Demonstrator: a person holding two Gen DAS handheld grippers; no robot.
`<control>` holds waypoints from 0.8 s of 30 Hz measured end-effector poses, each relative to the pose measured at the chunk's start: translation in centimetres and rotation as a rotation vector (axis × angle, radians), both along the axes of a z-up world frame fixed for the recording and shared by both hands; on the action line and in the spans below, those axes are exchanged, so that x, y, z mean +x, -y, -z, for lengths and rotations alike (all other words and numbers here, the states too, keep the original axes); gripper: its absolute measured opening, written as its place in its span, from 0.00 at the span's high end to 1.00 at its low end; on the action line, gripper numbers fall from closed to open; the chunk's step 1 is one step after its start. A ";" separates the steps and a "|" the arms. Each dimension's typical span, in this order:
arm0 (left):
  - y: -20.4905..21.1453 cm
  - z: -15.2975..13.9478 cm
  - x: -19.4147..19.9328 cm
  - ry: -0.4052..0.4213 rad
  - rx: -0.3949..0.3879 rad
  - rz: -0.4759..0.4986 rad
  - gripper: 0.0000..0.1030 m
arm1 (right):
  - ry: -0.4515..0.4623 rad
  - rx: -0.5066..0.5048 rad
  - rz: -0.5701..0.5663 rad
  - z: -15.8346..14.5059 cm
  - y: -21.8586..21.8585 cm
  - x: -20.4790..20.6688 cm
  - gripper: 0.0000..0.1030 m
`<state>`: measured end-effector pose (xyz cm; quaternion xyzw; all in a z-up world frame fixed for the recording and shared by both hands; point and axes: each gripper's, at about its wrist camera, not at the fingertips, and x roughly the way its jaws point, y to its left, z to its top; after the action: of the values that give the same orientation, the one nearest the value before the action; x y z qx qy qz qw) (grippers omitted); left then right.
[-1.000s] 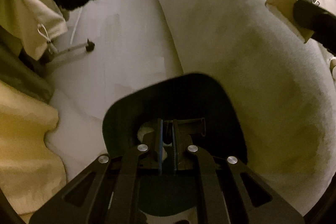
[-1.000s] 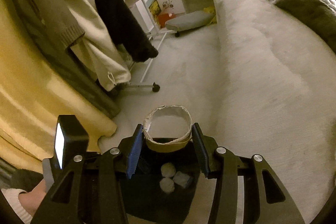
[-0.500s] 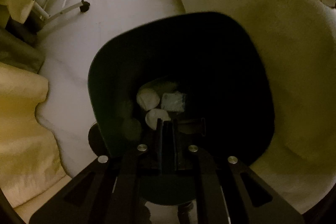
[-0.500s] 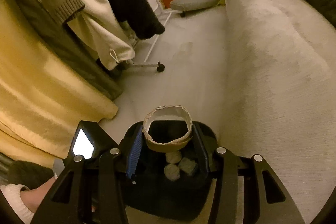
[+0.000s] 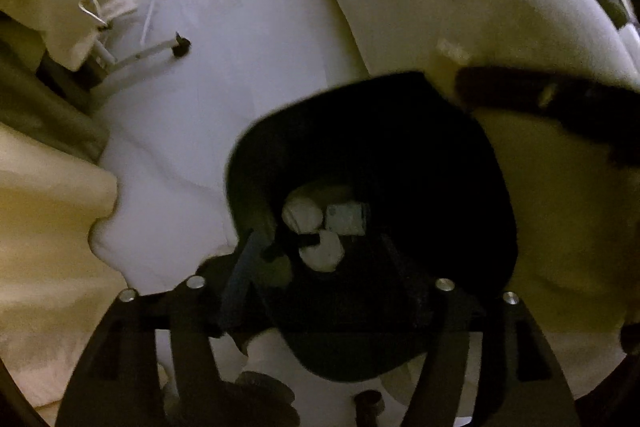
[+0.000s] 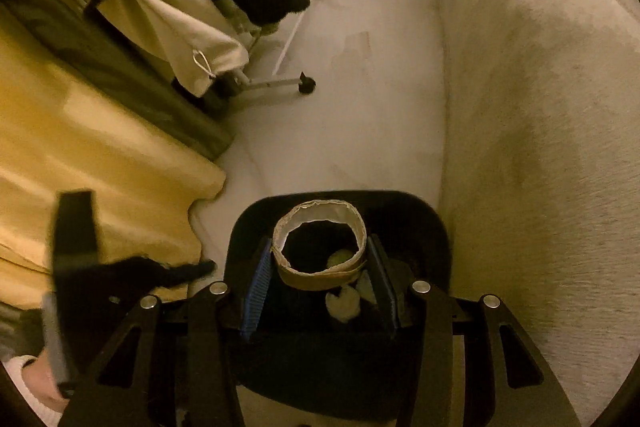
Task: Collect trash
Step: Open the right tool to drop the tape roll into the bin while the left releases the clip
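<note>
Both grippers have sunk over the black bin (image 6: 434, 227): left gripper (image 5: 320, 259) just spread empty, right gripper (image 6: 320, 283) clamps an unlabelled cardboard ring (image 6: 320, 277).

The black plastic bin (image 6: 432, 227) stands on the pale floor (image 6: 360, 99) between the draped yellow curtain (image 6: 100, 167) on its left and the grey fabric bed (image 6: 540, 107) on its right, with crumpled paper wads (image 5: 316, 231) lying inside.

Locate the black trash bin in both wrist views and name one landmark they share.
Left wrist: the black trash bin fills the lower centre, white wads of trash at its bottom.
Right wrist: the bin sits at bottom centre, behind the cardboard roll in the right gripper.
Shared landmark: the rack's black caster, upper left of the bin.
</note>
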<state>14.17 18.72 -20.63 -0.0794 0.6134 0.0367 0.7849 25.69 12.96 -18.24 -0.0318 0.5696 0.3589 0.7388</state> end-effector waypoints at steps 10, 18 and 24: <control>-3.2 -3.4 -1.1 0.121 0.021 -0.081 0.16 | -0.051 -0.054 -0.024 3.2 -1.7 -0.5 0.54; -4.2 -6.2 -1.9 0.234 0.086 -0.078 0.12 | -0.076 -0.111 -0.034 5.9 -2.4 -0.8 0.54; -4.9 -7.6 -2.3 0.300 0.085 -0.087 0.10 | -0.097 -0.152 -0.055 7.8 -3.0 -1.3 0.54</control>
<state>11.84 23.65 -12.99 -0.0773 0.4832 0.0844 0.8680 24.37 15.97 -26.05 -0.0861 0.6291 0.3357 0.6958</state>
